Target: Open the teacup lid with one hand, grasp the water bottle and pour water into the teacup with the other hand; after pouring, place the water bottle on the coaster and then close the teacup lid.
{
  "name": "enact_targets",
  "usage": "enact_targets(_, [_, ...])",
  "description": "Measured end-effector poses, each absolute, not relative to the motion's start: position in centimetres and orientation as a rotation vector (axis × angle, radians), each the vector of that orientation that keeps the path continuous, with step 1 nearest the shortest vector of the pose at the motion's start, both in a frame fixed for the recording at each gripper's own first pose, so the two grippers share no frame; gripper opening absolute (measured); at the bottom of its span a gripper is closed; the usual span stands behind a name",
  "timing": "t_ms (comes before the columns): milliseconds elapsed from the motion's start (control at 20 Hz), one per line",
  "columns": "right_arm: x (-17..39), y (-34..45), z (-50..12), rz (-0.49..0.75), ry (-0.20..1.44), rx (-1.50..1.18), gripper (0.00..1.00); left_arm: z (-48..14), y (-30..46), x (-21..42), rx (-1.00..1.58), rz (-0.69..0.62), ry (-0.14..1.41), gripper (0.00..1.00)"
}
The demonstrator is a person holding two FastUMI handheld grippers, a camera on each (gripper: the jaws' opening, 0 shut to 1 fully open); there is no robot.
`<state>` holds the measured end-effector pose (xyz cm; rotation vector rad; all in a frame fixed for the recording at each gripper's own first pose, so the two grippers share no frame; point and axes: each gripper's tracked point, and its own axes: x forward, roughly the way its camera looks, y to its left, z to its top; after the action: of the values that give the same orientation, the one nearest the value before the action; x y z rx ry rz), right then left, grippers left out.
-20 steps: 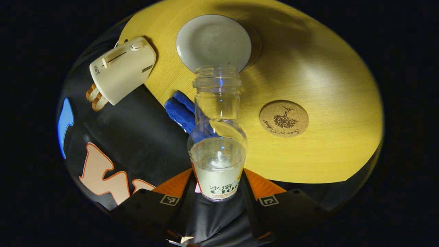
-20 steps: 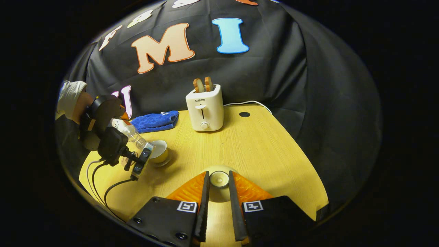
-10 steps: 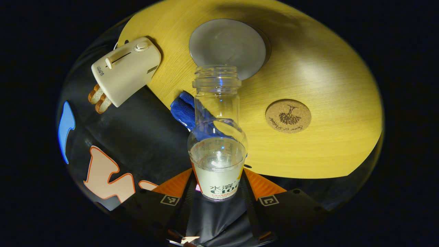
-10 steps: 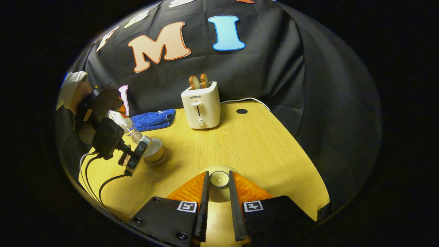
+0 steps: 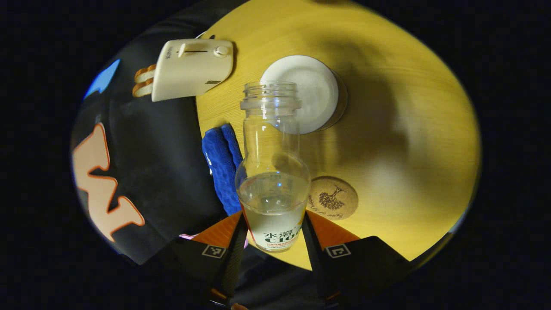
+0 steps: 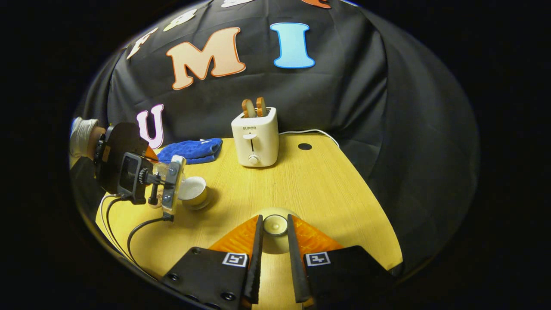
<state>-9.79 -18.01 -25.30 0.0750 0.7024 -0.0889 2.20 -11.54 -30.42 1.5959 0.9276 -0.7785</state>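
A clear water bottle (image 5: 273,172), uncapped and part full, is clamped at its labelled base by my left gripper (image 5: 273,234). Its mouth lies over the near rim of the open white teacup (image 5: 306,92) on a saucer. A round cork coaster (image 5: 332,198) lies just right of the bottle's body. In the right gripper view, my right gripper (image 6: 275,226) is shut on the knob of the teacup lid (image 6: 275,224), low over the table. There the left gripper (image 6: 170,181), held by a hand, sits close beside the teacup (image 6: 192,191), with the bottle mostly hidden behind it.
A white toaster (image 6: 255,142) with two bread slices stands at the back of the yellow wooden table (image 6: 310,185). A folded blue towel (image 6: 191,150) lies to its left by the cloth wall. Cables hang from the left gripper.
The left gripper has tipped back and drawn away from the teacup, bringing the bottle closer to level. The coaster now sits nearer the bottle. The right gripper keeps the lid in place.
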Motion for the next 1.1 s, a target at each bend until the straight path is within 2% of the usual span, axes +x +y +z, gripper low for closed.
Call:
enact_targets(100, [-9.3,-17.2,-24.8,-0.075,0.699,0.060,0.35,-30.9,-11.2,1.2,1.435,-0.770,0.932,0.68])
enact_targets(250, [-8.4,-15.5,-24.5,-0.048,0.702,0.033,0.33,-31.3,-10.7,1.5,1.219,-0.676,0.886,0.68])
enact_targets(300, [-8.1,-15.0,-24.4,-0.038,0.704,0.025,0.36,-31.5,-10.5,1.3,1.151,-0.653,0.884,0.68])
enact_targets(500, [-6.2,-12.8,-23.4,-0.007,0.689,0.008,0.33,-31.2,-10.6,0.6,0.862,-0.602,0.856,0.68])
enact_targets(650, [-5.4,-11.0,-23.1,0.014,0.684,-0.007,0.35,-30.2,-11.1,0.9,0.622,-0.569,0.789,0.68])
enact_targets(1100, [-6.1,-8.5,-23.3,0.040,0.717,-0.039,0.33,-30.3,-10.8,0.9,0.138,-0.496,0.656,0.70])
